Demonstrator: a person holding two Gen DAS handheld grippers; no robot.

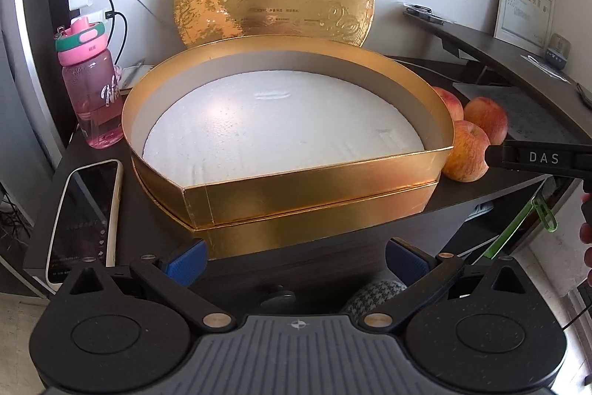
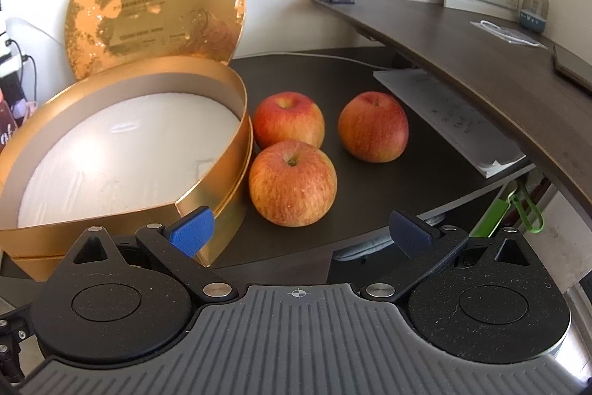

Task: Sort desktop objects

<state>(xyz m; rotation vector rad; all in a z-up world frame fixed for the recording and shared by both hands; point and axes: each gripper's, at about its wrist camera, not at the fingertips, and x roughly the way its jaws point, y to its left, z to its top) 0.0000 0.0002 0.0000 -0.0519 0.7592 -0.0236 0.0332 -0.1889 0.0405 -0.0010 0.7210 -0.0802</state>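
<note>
My right tool [image 2: 301, 234] hangs wide and empty at the bottom of its frame, lined up on the nearest apple [image 2: 292, 183], probably my first pick. Two more apples [image 2: 288, 119] [image 2: 373, 125] sit behind it at centre on the dark surface [image 2: 370, 195], just beside the gold box [image 2: 122, 150]. The box fills the left, open, white liner bare, lid [image 2: 155, 2] propped against the wall so the fruit can go in. My left tool [image 1: 294, 260] is wide too, empty, low before the box front.
</note>
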